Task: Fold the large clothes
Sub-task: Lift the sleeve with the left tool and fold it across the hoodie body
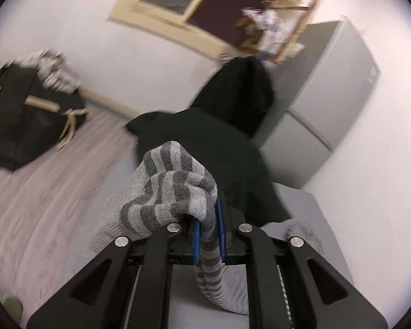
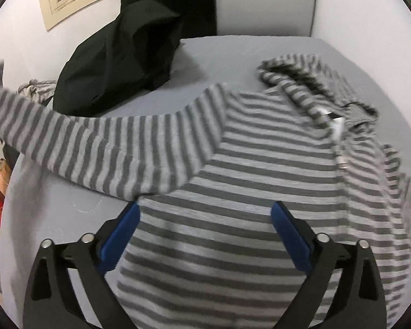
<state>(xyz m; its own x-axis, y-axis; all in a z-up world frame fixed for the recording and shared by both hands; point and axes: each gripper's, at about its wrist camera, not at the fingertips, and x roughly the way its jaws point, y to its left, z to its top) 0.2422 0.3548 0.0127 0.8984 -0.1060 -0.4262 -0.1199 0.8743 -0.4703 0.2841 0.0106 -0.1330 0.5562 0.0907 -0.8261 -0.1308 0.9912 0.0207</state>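
Striped hoodie (image 2: 260,164): spread on grey table (image 2: 219,54), 1 sleeve (image 1: 172,192) pinched in my left gripper (image 1: 208,233). My right gripper (image 2: 205,219): wide open, hovering over hoodie body. Black garment (image 2: 128,46): heaped behind.

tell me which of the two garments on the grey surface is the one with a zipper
The grey striped hoodie, spread flat in front of the open right tongs; a zipper runs down its front. The black garment is bunched in a heap behind it and shows no zipper.
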